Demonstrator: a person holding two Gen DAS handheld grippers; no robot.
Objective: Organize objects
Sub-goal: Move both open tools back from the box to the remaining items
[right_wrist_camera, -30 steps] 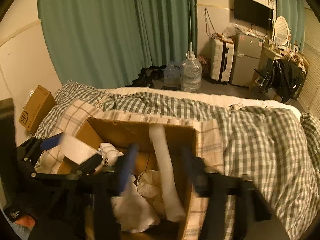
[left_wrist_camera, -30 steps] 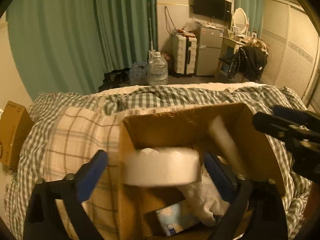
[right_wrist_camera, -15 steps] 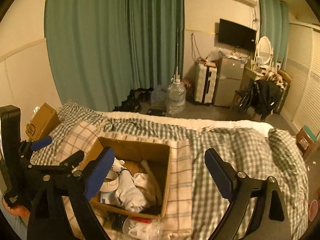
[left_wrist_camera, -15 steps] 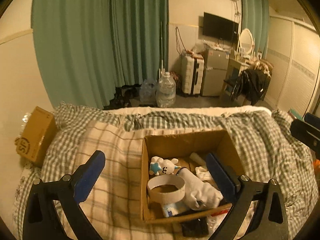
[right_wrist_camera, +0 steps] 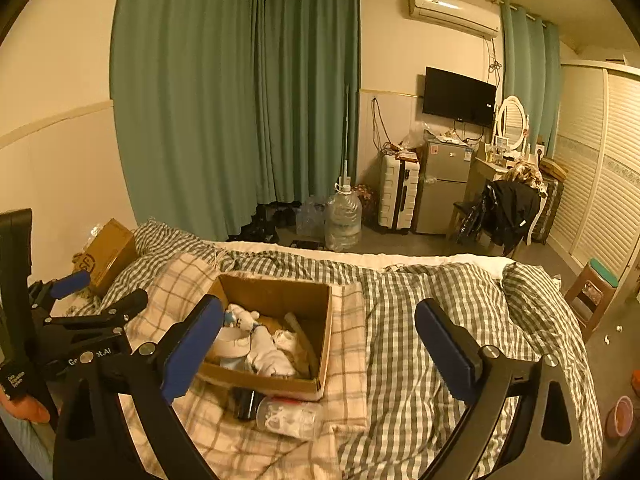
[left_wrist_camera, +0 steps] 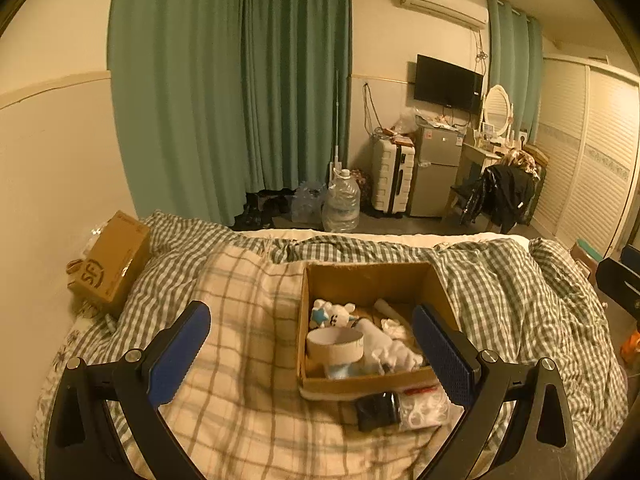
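Inside cardboard box [left_wrist_camera: 368, 280]: tape roll [left_wrist_camera: 335, 344], socks [left_wrist_camera: 390, 350].

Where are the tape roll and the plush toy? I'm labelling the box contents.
tape roll [left_wrist_camera: 335, 345], left wrist view, on its outer cardboard wall.
plush toy [left_wrist_camera: 334, 314], left wrist view, on its white body.

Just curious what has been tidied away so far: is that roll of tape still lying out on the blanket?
No, the roll of tape sits inside the open cardboard box, beside the white plush toy.
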